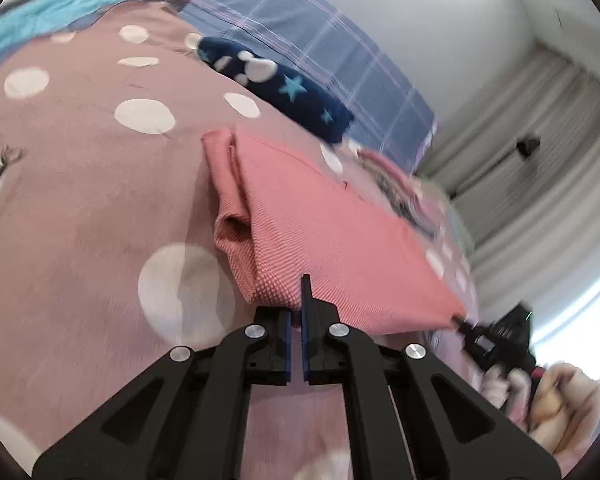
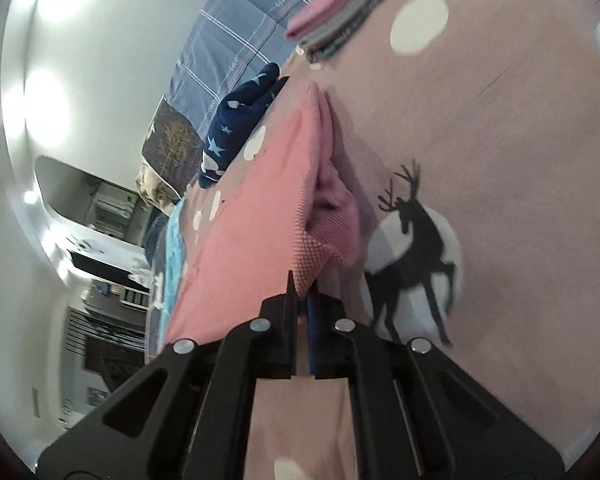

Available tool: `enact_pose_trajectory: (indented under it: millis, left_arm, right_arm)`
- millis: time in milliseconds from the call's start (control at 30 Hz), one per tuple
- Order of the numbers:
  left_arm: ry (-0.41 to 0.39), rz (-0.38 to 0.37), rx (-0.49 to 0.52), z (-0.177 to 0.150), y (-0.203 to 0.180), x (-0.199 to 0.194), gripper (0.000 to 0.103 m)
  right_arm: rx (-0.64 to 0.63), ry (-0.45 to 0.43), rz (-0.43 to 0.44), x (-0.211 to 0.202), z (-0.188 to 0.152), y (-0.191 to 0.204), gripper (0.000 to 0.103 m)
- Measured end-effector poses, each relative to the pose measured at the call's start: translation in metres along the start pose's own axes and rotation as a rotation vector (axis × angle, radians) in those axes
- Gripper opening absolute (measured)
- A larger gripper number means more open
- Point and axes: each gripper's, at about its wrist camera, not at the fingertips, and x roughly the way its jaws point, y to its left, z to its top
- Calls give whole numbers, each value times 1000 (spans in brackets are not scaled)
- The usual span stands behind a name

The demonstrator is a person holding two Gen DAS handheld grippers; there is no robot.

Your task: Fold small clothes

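1. Pink garment (image 1: 332, 240) lying part-folded on the spotted bedspread (image 1: 80, 160), near edge raised off it, navy star-print cloth (image 1: 276, 84) just beyond the far end.
2. Left claw (image 1: 298, 316) clamped on the near edge of the pink garment at one corner; right claw (image 2: 302, 300) clamped on the other near corner, with fabric bunched between its jaws.
3. Seen from the left wrist, right claw at the far corner of the same edge, with that edge stretched straight between the two grips.
4. Judged step: carrying the held edge over toward the navy star-print cloth side to make the next fold.
5. To do well: keep both corners level and the edge taut, move both hands together, lay the edge square on the far hem, release only once flat.
6. Watch the rolled side of the garment; likely to slump or open if the lift is uneven.
7. Hidden or unclear: garment type not readable; underside layers out of sight; depth of fabric inside the left jaws hard to judge; folded stack (image 2: 336, 16) beyond the garment blurred; person's hand (image 1: 556, 400) blurred at the frame's edge.
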Motion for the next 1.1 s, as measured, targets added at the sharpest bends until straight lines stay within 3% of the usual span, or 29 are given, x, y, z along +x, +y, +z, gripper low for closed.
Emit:
enact_pose_trajectory:
  millis: [100,200,233,300,367,400,500,533,633,833,1100]
  left_arm:
    - [71,93,60,-17,-5,-3,3]
    - [124,213,2,-34,19,-10,4]
    - [119,264,-13,-35,23,-14,4]
    - [89,428,14,-30,22,-26,4]
    - [38,487,77,-17,4,-34,4]
    - [15,472,117,-6,-12,-34,5]
    - [-9,403,240,15,-64,-11,29]
    - [0,380,279,19,-81,5,31]
    - [64,297,364,20,-124,58,31]
    - [199,207,537,6,-198,155,35]
    - [304,127,603,-13,-251,230,36]
  right_arm:
    - [-35,48,-55,-12,-16,4,4]
    - [-86,82,-197,-17,-34,-9,15]
    - [-92,72,-223,-22,-38,-18,24]
    - [-67,42,-205,-34,-38,-31,24]
    - [-73,-8,-193,-52,-30,-43,25]
    - [-86,-25,-197,-56,-25,-44,25]
    - [-134,-47,-168,-59,0,-41,28]
    - [-156,-43,-147,-55,10,-38,30]
    - [-195,-27,-111,-39,33,-28,32]
    - [-246,42,-87,-6,87,-16,31]
    - [-238,200,-33,71,163,-5,31]
